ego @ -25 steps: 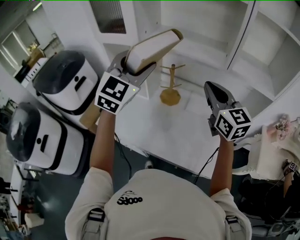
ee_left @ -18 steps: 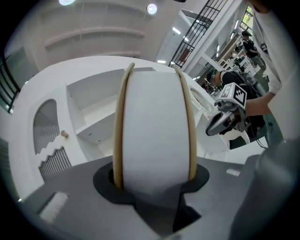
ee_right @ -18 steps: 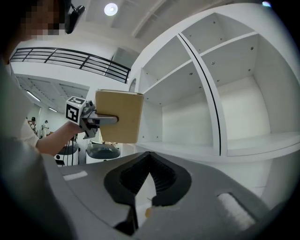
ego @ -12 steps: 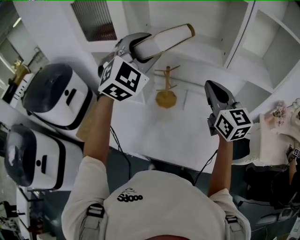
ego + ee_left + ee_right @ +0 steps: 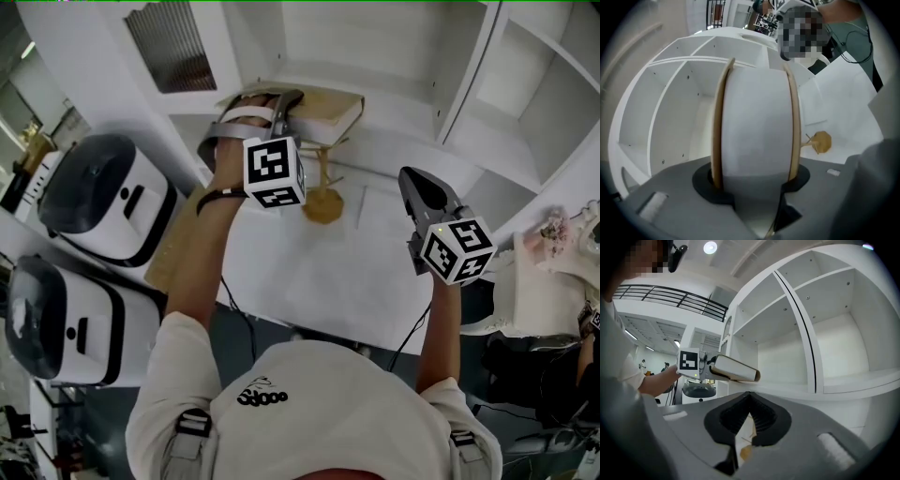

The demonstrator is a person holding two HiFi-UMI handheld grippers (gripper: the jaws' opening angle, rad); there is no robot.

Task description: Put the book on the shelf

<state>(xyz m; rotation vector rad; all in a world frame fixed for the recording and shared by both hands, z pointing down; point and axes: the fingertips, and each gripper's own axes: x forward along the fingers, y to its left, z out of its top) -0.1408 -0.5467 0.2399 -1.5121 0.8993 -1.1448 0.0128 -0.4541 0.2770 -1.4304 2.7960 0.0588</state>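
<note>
A person in a white shirt stands at a white table (image 5: 309, 281) in front of a white shelf unit (image 5: 412, 66), seen from above, with a gripper in each hand. The left gripper (image 5: 281, 111) is raised at the upper middle and pinches a book (image 5: 328, 111) with tan covers and white pages. In the left gripper view its jaws press on the two covers, one on each side, with the white page edges (image 5: 757, 126) facing the camera. The book lies roughly level in the air, at the mouth of an open shelf compartment (image 5: 670, 122) and above a small wooden stand (image 5: 323, 202) on the table. From these views it is not clear whether the book touches the shelf. The right gripper view shows the book (image 5: 736, 369) from the side, pointing toward the shelf's compartments (image 5: 834, 333). The right gripper (image 5: 424, 192) is lower and to the right, over the table, well apart from the book. Its jaws are pressed together with nothing between them (image 5: 749, 420). Two white machines with dark lids (image 5: 103, 197) sit at the left edge of the scene.
</note>
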